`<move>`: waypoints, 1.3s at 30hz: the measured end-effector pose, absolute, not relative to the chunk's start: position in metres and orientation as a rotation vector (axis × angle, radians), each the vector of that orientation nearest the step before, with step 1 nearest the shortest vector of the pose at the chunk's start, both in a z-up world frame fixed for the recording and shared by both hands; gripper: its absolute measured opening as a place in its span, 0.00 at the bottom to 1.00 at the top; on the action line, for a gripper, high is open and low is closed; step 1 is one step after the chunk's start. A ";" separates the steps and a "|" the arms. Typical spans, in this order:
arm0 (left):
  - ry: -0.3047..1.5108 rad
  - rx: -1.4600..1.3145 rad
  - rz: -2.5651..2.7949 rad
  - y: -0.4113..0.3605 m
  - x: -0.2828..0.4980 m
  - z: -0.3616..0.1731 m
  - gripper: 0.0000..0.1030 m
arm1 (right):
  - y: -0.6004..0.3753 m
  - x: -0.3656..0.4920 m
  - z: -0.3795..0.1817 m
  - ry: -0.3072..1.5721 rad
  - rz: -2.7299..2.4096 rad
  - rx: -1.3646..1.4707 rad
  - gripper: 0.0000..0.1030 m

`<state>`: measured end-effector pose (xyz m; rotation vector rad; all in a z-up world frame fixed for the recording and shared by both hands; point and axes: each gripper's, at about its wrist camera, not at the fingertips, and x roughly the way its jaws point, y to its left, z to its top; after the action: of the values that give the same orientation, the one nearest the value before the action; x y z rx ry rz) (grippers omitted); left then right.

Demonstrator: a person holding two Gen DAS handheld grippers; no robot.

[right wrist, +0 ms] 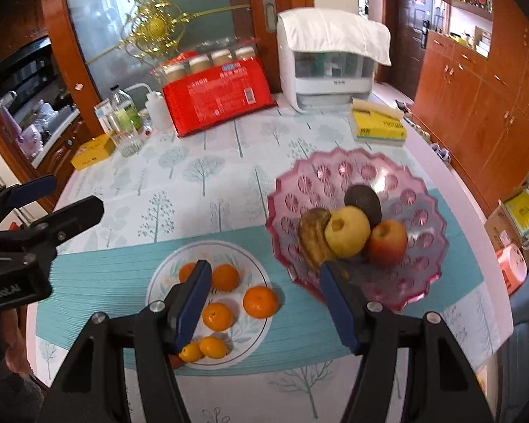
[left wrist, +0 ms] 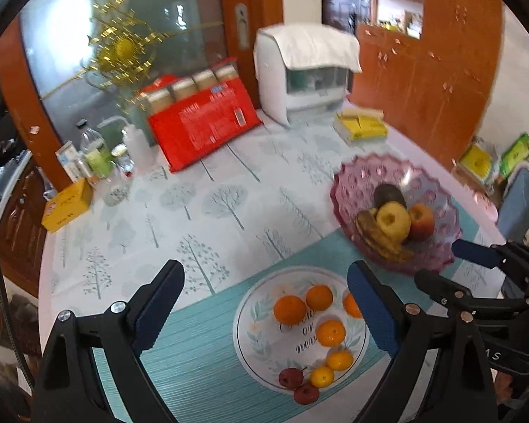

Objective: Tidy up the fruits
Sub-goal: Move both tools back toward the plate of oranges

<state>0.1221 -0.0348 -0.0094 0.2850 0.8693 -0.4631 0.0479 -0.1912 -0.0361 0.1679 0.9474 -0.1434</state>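
A white patterned plate [left wrist: 261,317] [right wrist: 254,338] on the teal mat holds several oranges [left wrist: 289,309] [right wrist: 260,302], small yellow citrus [left wrist: 321,376] [right wrist: 213,347] and two dark red fruits [left wrist: 291,378]. A pink glass bowl [left wrist: 356,179] [right wrist: 299,190] to its right holds a yellow apple [left wrist: 393,222] [right wrist: 347,231], a red apple [left wrist: 420,222] [right wrist: 387,242], a dark avocado [left wrist: 389,194] [right wrist: 363,201] and a browned banana [left wrist: 377,234] [right wrist: 312,232]. My left gripper [left wrist: 266,278] is open and empty above the plate. My right gripper [right wrist: 264,275] is open and empty, above the gap between plate and bowl.
At the table's back stand a red package of jars [left wrist: 202,116] [right wrist: 222,91], a white appliance under a cloth [left wrist: 306,70] [right wrist: 329,56], a yellow box [left wrist: 361,125] [right wrist: 377,123], bottles [left wrist: 98,155] [right wrist: 123,112] and a yellow carton [left wrist: 67,204] [right wrist: 91,149]. Wooden cabinets stand at the right.
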 end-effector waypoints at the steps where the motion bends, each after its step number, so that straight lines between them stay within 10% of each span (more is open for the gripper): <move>1: 0.888 0.297 -0.464 -0.036 0.124 -0.017 0.90 | -0.189 0.047 -0.042 0.958 -0.157 0.170 0.62; 39: 1.255 0.387 -0.550 -0.071 0.186 -0.197 0.90 | -0.193 0.063 -0.170 1.150 -0.277 0.391 0.62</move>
<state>0.1863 -0.0709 -0.1975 0.3868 1.2547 -0.5500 0.0628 -0.1931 -0.1703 0.3914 1.1498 -0.2772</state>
